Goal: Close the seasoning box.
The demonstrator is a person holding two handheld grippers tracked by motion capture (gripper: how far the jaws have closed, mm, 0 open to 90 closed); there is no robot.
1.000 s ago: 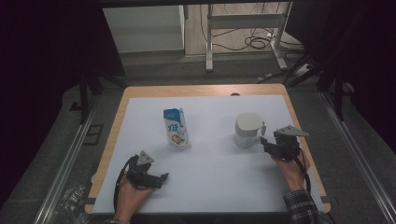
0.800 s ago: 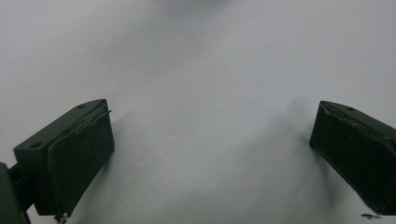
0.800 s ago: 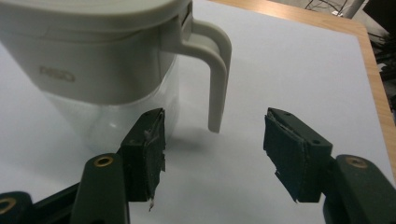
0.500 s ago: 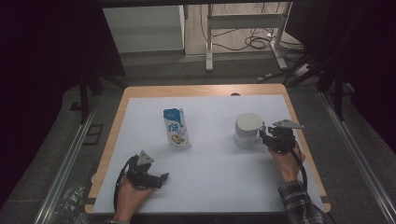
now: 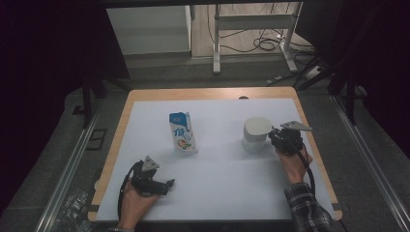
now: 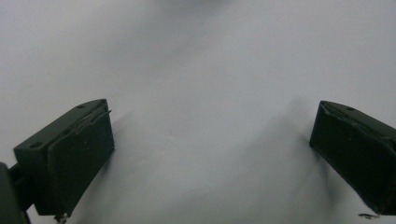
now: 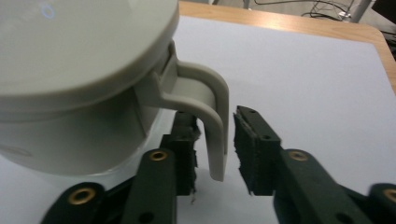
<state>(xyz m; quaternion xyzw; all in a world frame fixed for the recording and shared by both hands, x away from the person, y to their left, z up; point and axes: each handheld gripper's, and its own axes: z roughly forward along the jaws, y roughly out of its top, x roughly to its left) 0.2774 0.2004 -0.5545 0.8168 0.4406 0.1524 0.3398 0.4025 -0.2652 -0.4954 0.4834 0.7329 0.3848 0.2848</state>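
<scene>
A white lidded jug [image 5: 256,133] stands right of the table's middle; in the right gripper view the jug [image 7: 84,84] is close up with its curved handle [image 7: 212,116] facing me. My right gripper [image 5: 275,137] lies level against the jug's right side. Its jaws have just been closing, and the handle stands between the pads [image 7: 250,149] with a thin gap still showing, so the right gripper [image 7: 215,122] is open. A blue and white carton [image 5: 183,132] stands upright left of centre. My left gripper [image 5: 167,184] rests near the front left, open, its pads [image 6: 79,158] wide apart over bare white sheet.
The white sheet [image 5: 217,169] covers a wooden table whose edge [image 5: 208,93] shows at the back and sides. Beyond the far edge are metal stand legs [image 5: 251,29] and cables on the floor. Rails run along both sides of the table.
The right gripper has moved left up to the jug and its jaws have narrowed around the handle. The left gripper, carton and jug have stayed put.
</scene>
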